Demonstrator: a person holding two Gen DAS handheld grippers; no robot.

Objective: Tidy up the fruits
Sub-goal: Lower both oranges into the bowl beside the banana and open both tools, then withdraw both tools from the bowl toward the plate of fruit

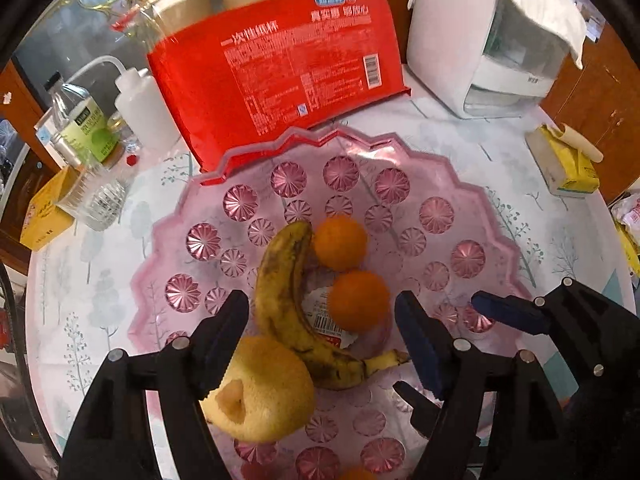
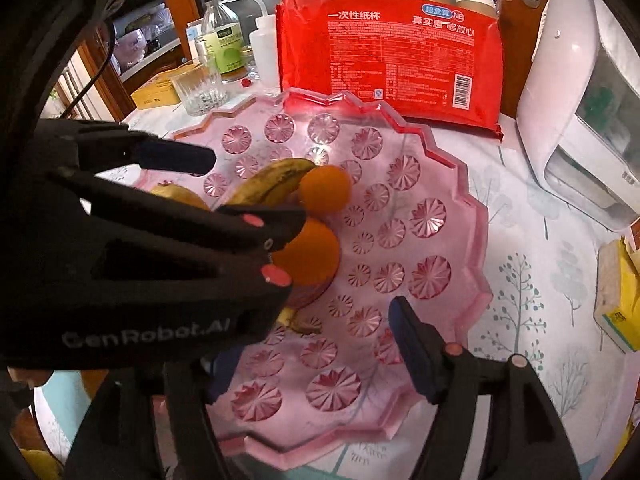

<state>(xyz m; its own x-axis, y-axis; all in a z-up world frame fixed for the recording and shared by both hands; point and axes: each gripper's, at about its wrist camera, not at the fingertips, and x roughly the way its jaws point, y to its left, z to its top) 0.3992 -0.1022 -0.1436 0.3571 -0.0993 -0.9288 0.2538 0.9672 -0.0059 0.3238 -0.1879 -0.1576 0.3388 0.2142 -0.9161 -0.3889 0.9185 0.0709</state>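
Note:
A pink plastic fruit tray (image 1: 472,184) (image 2: 448,184) holds a spotted banana (image 1: 280,292) (image 2: 272,184), two oranges (image 1: 340,242) (image 1: 359,300) (image 2: 325,188) (image 2: 310,256) and a yellow apple-like fruit (image 1: 260,388). My left gripper (image 1: 320,344) is open over the tray; its left finger (image 1: 218,340) lies against the yellow fruit. In the right wrist view the left gripper (image 2: 224,188) covers part of the fruit. My right gripper (image 2: 312,356) is open and empty above the tray's near side; its fingertip (image 1: 504,312) shows in the left wrist view.
A red pack of paper cups (image 1: 288,60) (image 2: 392,52) stands behind the tray. A white appliance (image 1: 480,36) (image 2: 580,120) is at the right. Bottles (image 1: 88,120) and a glass (image 2: 200,92) are at the left. A yellow tissue box (image 1: 564,164) (image 2: 616,300) sits at the right edge.

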